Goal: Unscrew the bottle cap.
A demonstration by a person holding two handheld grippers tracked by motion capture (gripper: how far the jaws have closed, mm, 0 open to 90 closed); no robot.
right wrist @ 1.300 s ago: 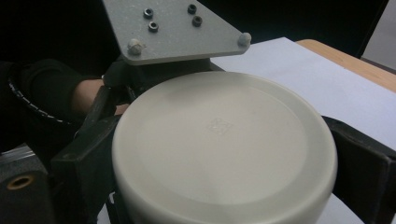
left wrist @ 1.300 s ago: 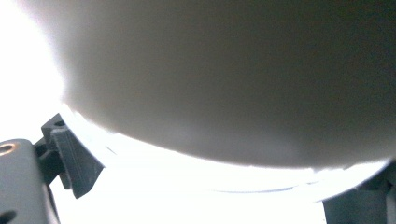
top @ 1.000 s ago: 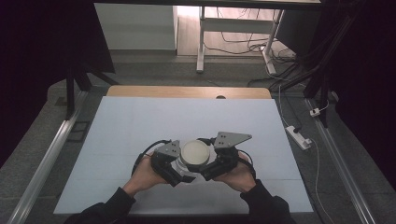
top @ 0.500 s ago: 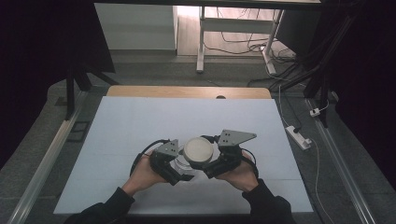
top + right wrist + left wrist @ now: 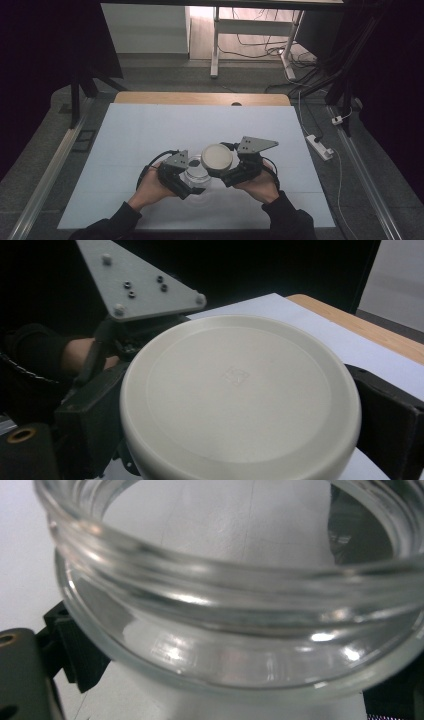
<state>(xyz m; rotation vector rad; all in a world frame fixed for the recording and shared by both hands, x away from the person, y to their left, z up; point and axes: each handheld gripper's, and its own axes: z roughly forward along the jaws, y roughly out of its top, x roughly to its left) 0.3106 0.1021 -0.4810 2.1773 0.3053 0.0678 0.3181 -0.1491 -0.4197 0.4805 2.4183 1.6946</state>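
The left gripper (image 5: pixel 186 181) has its jaws closed against the sides of the glass jar (image 5: pixel 196 173), which sits low over the white mat (image 5: pixel 130 135) near the table's front edge; in the left gripper view the threaded mouth (image 5: pixel 225 585) stands open with nothing on it. The right gripper (image 5: pixel 231 172) clamps the cream lid (image 5: pixel 217 157) between both jaws, holding it up and just to the right of the jar, overlapping its rim in the high view. Judged from this, the lid is already off and held separate; what remains is setting lid and jar down, or refitting the lid.
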